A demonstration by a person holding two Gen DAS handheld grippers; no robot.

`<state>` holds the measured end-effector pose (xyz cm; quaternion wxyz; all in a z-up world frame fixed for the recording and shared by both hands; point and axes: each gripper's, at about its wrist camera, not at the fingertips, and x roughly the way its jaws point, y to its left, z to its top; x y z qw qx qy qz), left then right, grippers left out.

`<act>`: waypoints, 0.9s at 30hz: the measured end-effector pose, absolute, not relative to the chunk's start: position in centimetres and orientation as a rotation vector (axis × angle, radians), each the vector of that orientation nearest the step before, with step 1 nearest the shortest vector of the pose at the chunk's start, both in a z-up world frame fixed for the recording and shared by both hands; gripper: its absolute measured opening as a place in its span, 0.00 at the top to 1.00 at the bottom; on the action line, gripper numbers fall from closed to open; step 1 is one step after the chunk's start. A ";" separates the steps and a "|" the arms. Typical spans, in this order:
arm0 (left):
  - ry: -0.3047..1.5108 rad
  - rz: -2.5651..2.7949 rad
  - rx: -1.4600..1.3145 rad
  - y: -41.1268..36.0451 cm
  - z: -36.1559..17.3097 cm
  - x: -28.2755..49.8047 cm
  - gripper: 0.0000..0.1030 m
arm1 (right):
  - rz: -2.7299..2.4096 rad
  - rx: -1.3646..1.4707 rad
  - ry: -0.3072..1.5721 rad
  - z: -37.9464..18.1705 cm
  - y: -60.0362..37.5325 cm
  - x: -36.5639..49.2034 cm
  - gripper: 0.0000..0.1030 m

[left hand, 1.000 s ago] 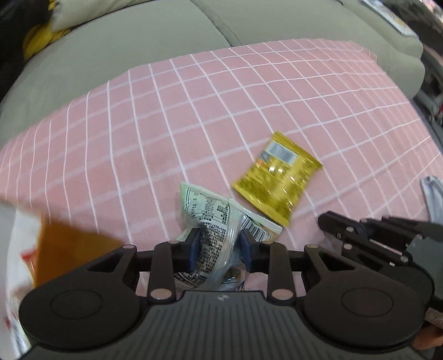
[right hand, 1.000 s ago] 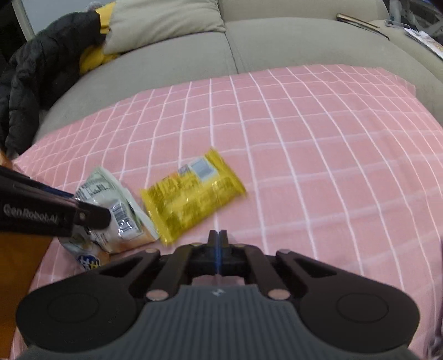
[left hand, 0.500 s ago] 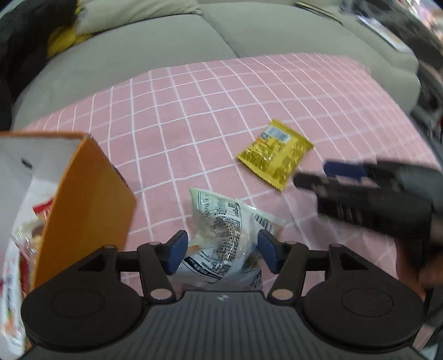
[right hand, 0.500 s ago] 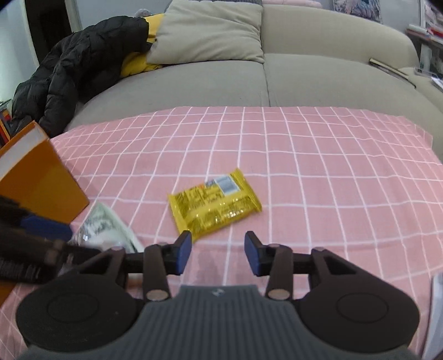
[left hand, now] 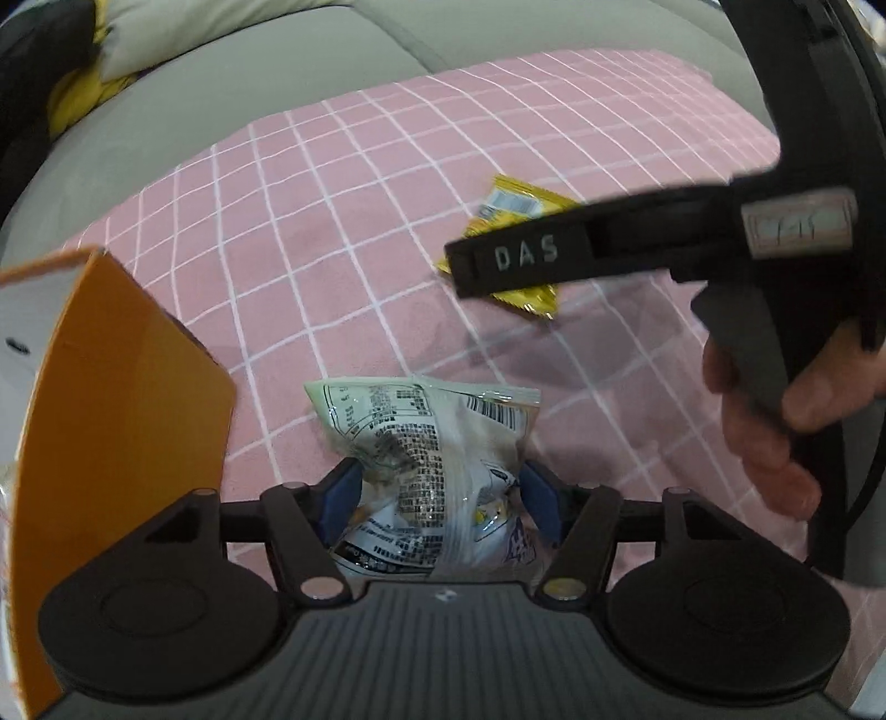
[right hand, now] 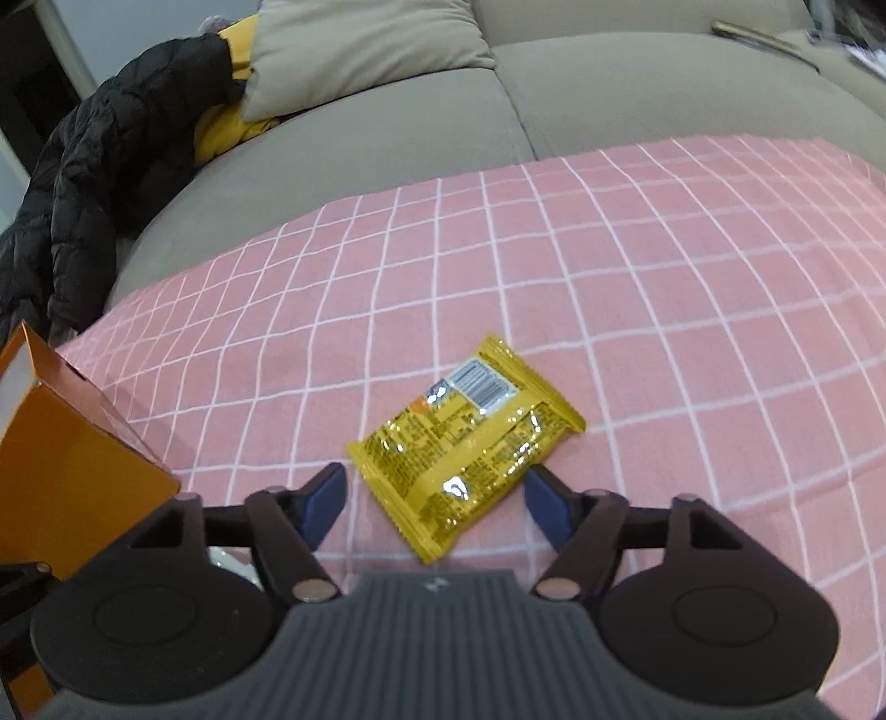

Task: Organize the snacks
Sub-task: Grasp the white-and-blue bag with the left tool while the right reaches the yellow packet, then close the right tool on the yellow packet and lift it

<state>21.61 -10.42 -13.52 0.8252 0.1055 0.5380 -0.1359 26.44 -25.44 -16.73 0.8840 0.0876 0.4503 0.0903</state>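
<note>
A white and green snack bag [left hand: 421, 437] lies crumpled on the pink cloth between the blue pads of my left gripper [left hand: 441, 495]. Its jaws are opening and the pads stand beside the bag without pressing it. A yellow snack packet [right hand: 465, 443] lies flat on the cloth. My right gripper [right hand: 434, 504] straddles its near end, jaws opening, pads clear of it. In the left wrist view one finger [left hand: 520, 260] of the right gripper covers part of the yellow packet [left hand: 515, 202], and a hand [left hand: 775, 421] holds that gripper. An orange box [left hand: 122, 399] stands at the left.
The orange box [right hand: 61, 471] sits at the cloth's left side, open at the top. The pink checked cloth [right hand: 609, 277] covers a grey sofa [right hand: 387, 127]. A black jacket [right hand: 99, 183] and a beige cushion [right hand: 354, 50] lie at the back left.
My left gripper let go of the white bag and opened around it. My right gripper went from shut to wide open and moved over the yellow packet. The orange box came into view.
</note>
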 end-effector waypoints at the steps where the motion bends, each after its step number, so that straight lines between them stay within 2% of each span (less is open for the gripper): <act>1: 1.140 -0.259 0.190 -10.2 -13.5 21.8 0.33 | 0.186 0.158 0.930 -16.7 -25.1 26.7 0.21; 3: 1.143 -0.192 0.104 -9.4 -13.6 22.2 0.41 | 0.176 0.121 0.937 -17.0 -24.4 27.3 0.19; 6: 1.130 -0.118 0.004 -8.6 -13.6 22.2 0.41 | 0.135 0.146 0.955 -17.3 -24.2 28.3 0.12; 15: 1.113 -0.058 -0.055 -7.8 -13.6 22.1 0.42 | 0.000 0.093 0.979 -17.7 -21.8 31.3 0.10; 17: 1.114 -0.056 -0.066 -7.9 -13.3 21.9 0.42 | -0.027 0.036 0.977 -17.8 -20.8 31.5 0.15; 19: 1.118 -0.057 -0.074 -7.9 -13.4 22.2 0.42 | -0.031 0.008 0.955 -17.8 -20.5 31.2 0.28; 22: 1.123 -0.059 -0.079 -7.7 -13.5 22.4 0.42 | 0.012 -0.021 0.937 -17.6 -20.9 30.1 0.42; 27: 1.131 -0.061 -0.079 -7.4 -13.4 21.8 0.42 | 0.110 -0.081 0.936 -17.5 -22.3 27.3 0.46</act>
